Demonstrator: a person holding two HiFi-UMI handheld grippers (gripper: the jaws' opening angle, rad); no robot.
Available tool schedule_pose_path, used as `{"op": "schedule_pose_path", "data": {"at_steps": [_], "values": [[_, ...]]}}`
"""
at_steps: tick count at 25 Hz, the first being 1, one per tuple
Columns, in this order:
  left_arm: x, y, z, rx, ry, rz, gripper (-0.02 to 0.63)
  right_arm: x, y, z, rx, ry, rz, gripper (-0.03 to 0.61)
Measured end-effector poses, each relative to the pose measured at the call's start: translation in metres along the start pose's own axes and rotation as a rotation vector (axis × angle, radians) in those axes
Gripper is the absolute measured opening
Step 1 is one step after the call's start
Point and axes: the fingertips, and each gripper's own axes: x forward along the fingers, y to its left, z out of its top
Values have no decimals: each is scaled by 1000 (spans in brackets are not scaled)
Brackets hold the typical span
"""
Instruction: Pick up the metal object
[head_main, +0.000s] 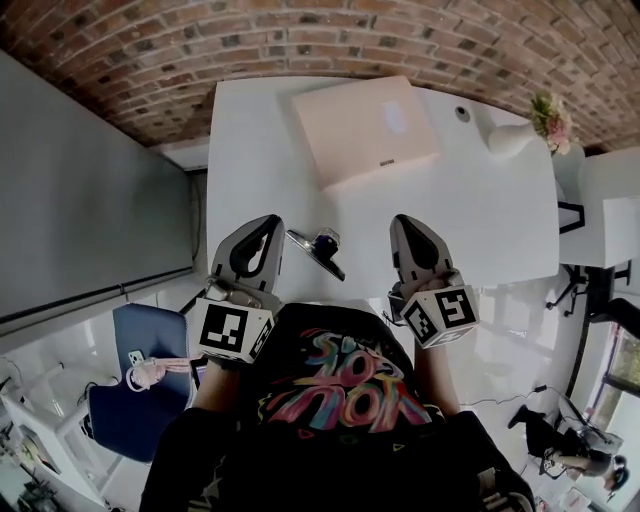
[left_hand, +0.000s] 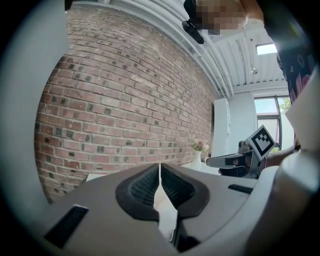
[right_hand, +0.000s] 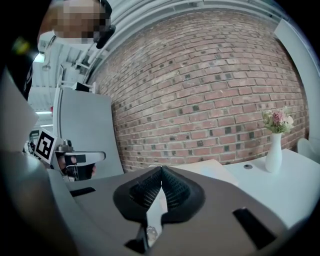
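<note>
The metal object (head_main: 318, 249), a dark flat piece with a blue knob on it, lies on the white table (head_main: 480, 220) near its front edge. It sits between my two grippers and touches neither. My left gripper (head_main: 268, 222) is just left of it, jaws shut and empty. My right gripper (head_main: 403, 222) is to its right, also shut with nothing in it. In the left gripper view the tips (left_hand: 159, 165) meet, and the right gripper (left_hand: 240, 160) shows off to the side. The right gripper view shows its closed tips (right_hand: 161, 169) and the left gripper (right_hand: 75, 158). Neither gripper view shows the metal object.
A flat pale pink board (head_main: 365, 130) lies at the back of the table. A white vase with flowers (head_main: 520, 135) and a small round cap (head_main: 462, 113) stand at the back right. A blue chair (head_main: 140, 380) is left of the person. A brick wall (head_main: 320, 35) runs behind.
</note>
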Motion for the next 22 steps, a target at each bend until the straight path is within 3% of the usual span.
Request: {"op": "schedule_pose_path", "data": {"at_steps": [12, 14, 22], "values": [[15, -19, -22, -38, 66, -93, 41, -7, -5, -12, 22, 21, -6, 18], [18, -22, -28, -53, 93, -118, 164, -6, -3, -14, 27, 28, -1, 20], [29, -30, -49, -39, 162, -155, 232, -3, -1, -19, 41, 39, 3, 18]]}}
